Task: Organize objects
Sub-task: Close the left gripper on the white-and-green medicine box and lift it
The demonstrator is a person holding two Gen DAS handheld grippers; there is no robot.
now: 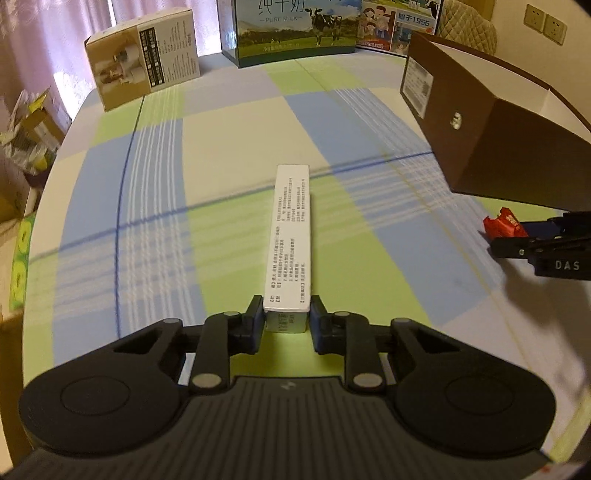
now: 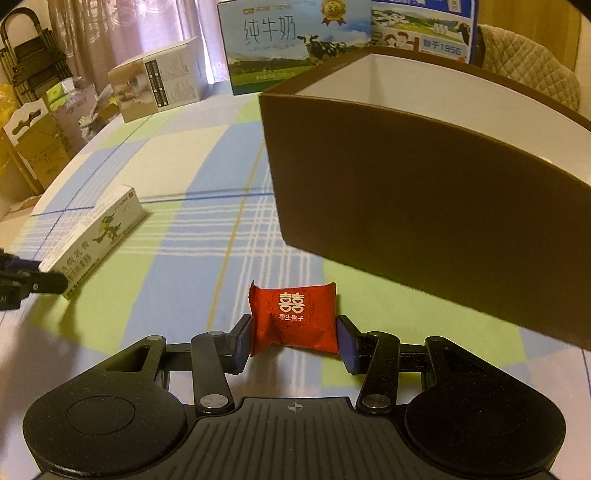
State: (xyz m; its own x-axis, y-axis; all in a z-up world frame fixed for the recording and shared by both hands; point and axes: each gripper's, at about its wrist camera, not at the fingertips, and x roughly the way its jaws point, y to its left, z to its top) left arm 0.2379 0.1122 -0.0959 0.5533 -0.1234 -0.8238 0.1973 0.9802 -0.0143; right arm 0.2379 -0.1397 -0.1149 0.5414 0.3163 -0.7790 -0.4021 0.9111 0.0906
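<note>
A long white carton (image 1: 291, 229) with printed text lies along the checked tablecloth, and my left gripper (image 1: 287, 317) is shut on its near end, a pad pressed against each side. From the right wrist view the same carton (image 2: 99, 229) shows a green dragon picture, with the left gripper (image 2: 33, 280) at its end. My right gripper (image 2: 294, 345) is shut on a red wrapped candy packet (image 2: 293, 317) low over the cloth. The left wrist view has this packet (image 1: 504, 223) at the right gripper's (image 1: 517, 236) tip. An open brown box (image 2: 424, 192) with a white inside stands just beyond the packet.
At the table's far edge stand a milk carton box (image 1: 295, 33), a second printed box (image 1: 402, 26) and a beige box (image 1: 147, 62). Off the table's left edge lie cardboard boxes and clutter (image 2: 40, 136). The brown box (image 1: 480, 140) takes up the right side.
</note>
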